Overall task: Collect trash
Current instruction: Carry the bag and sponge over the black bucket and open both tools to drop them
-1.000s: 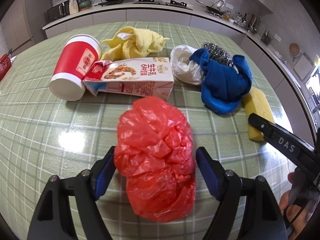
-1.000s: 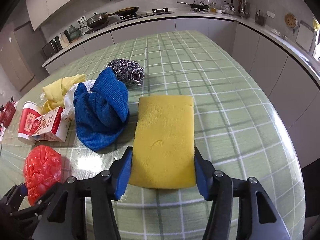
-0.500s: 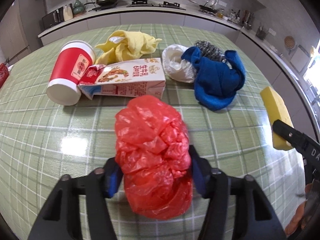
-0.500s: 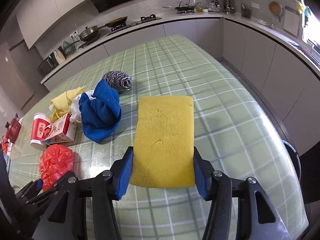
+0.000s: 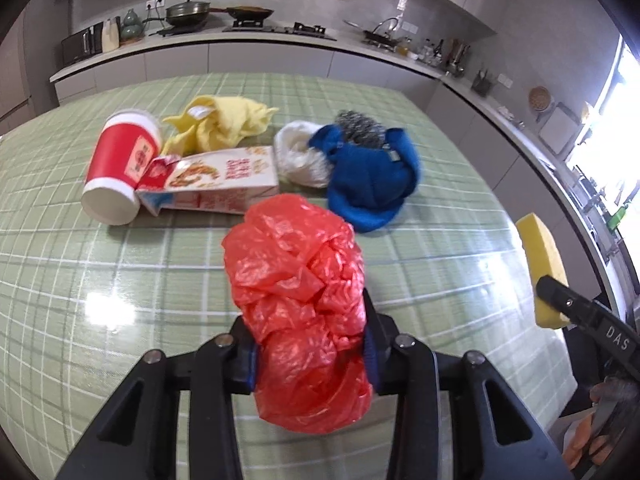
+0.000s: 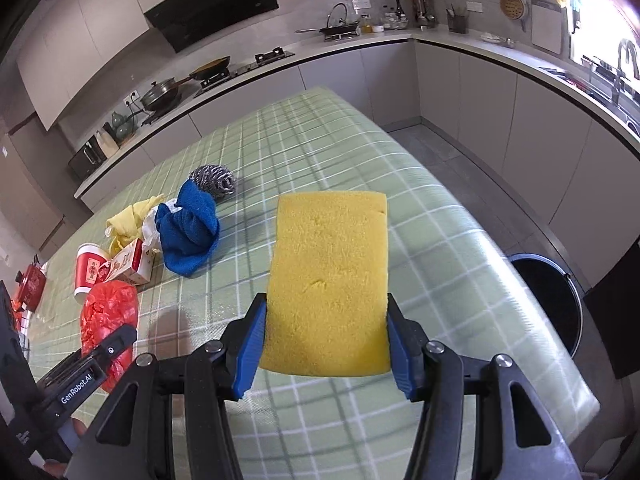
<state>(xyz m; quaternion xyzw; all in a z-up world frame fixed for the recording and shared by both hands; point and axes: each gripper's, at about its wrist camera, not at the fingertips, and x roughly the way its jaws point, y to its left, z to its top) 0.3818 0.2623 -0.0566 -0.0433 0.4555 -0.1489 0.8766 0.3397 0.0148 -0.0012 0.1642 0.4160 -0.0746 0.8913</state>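
Vs 1 s ago: left gripper [image 5: 310, 354] now clamped narrow on red bag [image 5: 300, 280]; right gripper [image 6: 326, 344] lifted, still pinching yellow sponge [image 6: 330, 280], frame centre.

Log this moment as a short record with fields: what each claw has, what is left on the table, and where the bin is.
left claw: shut on the red plastic bag
right claw: shut on the yellow sponge
table: green checked cloth
left on table: red paper cup on its side, milk carton, yellow cloth, white bag, blue cloth, steel scourer
bin: dark, open, on the floor beside the table's right edge in the right wrist view
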